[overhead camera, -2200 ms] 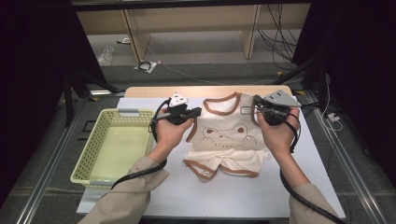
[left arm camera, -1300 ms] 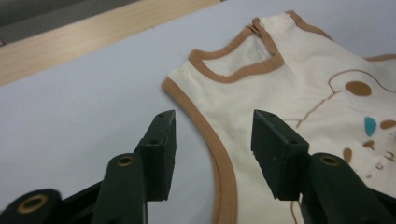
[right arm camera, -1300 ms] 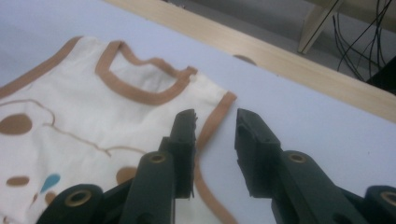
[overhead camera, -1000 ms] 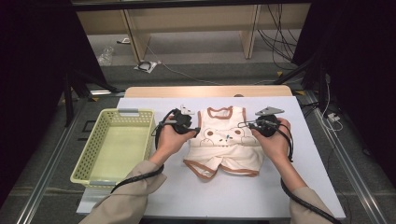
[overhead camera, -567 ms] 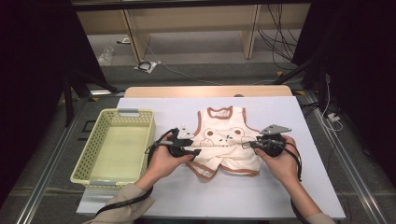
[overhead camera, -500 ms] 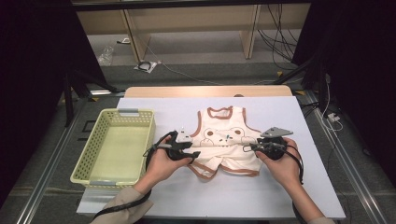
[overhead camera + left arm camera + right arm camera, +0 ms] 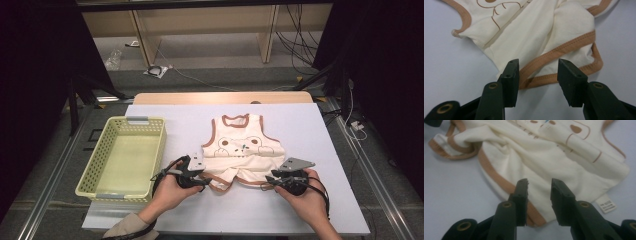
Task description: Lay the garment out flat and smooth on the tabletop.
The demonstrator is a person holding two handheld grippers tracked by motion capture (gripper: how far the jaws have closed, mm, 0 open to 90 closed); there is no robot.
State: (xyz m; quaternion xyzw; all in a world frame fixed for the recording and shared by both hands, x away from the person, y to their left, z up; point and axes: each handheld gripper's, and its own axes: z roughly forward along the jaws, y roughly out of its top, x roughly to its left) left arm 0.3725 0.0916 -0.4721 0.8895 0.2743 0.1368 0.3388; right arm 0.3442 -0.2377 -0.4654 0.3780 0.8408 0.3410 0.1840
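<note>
Both grippers sit at the bodysuit's bottom hem, looks like fold prep; left gripper half open, right gripper narrower and just been closing, hem between its jaws but not pinched; next they'd need to clamp the brown trim.

Soft matt cloth romper, perforated plastic basket, seemingly smooth matt tabletop.

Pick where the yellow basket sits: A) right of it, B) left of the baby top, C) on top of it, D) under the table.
B: in the high view the basket stands on the white table to the left of the top, apart from it.
</note>
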